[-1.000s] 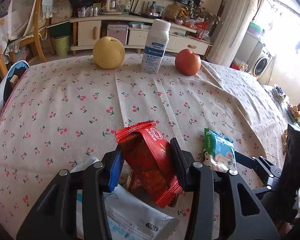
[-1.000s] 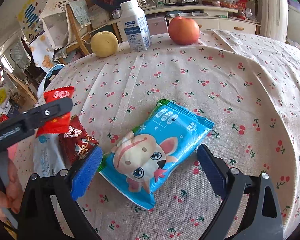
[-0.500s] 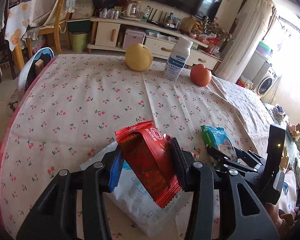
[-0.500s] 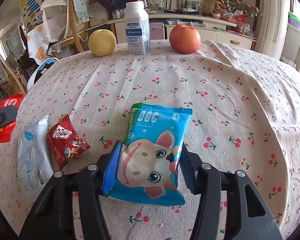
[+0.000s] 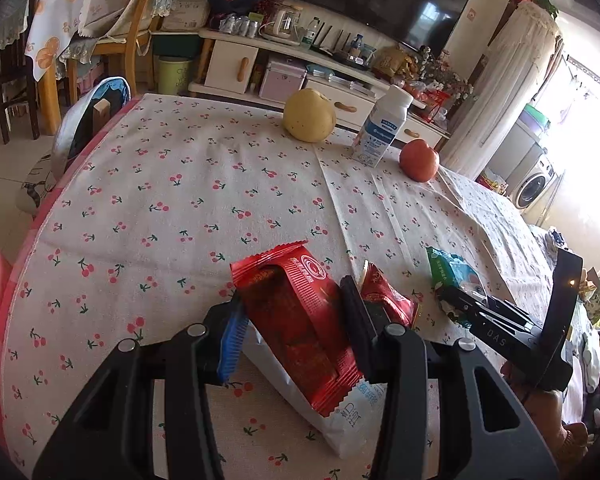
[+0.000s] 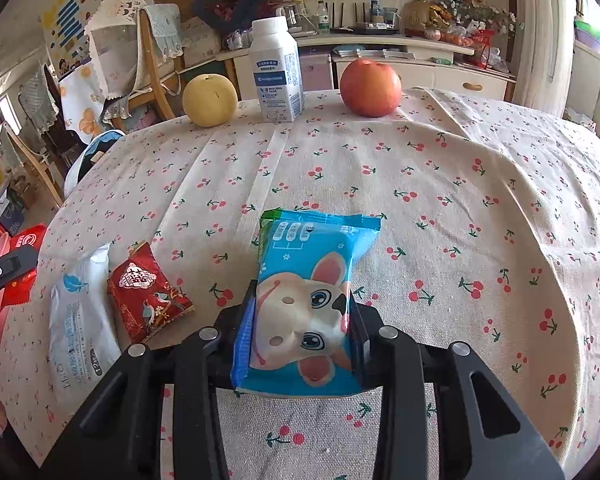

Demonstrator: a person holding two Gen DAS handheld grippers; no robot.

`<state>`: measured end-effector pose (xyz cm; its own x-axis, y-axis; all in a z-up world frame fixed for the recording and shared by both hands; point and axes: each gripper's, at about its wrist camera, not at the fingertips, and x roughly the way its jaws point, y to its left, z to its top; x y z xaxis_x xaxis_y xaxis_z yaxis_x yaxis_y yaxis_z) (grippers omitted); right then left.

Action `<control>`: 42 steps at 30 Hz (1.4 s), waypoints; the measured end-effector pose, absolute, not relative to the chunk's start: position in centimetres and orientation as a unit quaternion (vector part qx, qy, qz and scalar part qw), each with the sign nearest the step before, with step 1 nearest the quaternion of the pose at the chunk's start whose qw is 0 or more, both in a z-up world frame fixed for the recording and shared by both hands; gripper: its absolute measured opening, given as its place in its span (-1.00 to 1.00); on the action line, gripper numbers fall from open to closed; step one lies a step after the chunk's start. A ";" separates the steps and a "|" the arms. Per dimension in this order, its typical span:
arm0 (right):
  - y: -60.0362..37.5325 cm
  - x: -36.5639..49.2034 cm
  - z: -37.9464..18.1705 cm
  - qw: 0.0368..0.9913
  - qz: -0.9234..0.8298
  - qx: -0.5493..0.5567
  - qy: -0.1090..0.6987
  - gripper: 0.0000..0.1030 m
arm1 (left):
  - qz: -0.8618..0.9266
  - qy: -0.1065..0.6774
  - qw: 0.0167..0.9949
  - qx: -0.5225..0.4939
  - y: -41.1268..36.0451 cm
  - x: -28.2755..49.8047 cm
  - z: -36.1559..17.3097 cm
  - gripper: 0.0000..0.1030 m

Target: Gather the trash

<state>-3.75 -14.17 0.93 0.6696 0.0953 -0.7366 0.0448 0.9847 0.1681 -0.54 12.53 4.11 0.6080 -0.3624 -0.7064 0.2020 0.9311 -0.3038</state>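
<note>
L tongs (image 5: 294, 330) clamp red wrapper (image 5: 296, 320) – raised, R tongs (image 6: 302, 330) clamp blue pack (image 6: 306, 300)

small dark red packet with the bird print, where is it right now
The small dark red packet lies on the tablecloth at lower left of the right wrist view, between the white wipes pack and the blue snack bag, ungripped.

Far ahead of gripper: pear (image 6: 209, 99), milk bottle (image 6: 275, 69) & apple (image 6: 371, 88) in row on cherry-print tablecloth (image 6: 480, 208); TV cabinet (image 6: 400, 56) behind.

Left gripper (image 5: 294, 330) clamped on red wrapper (image 5: 296, 328), right gripper (image 6: 302, 326) clamped on blue packet (image 6: 308, 312)
</note>
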 end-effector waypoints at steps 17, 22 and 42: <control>-12.4 -5.5 3.7 0.924 0.020 0.075 0.374 -0.25 | -0.154 0.403 0.892 -0.135 16.6 -0.7 5.3 -0.20; -11.6 -6.2 4.9 0.928 0.028 0.071 0.364 -0.25 | -0.156 0.406 0.890 -0.139 17.0 -0.6 5.3 -0.24; -9.4 -5.8 3.7 0.919 0.091 0.057 0.379 -0.25 | -0.111 0.477 0.872 -0.019 12.4 4.5 -0.3 0.68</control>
<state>-5.79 -9.38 3.66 0.6960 0.2103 -0.6866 -0.1239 0.9770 0.1736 4.52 12.42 -0.29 0.5203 -0.2114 -0.8274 0.1760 0.9746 -0.1384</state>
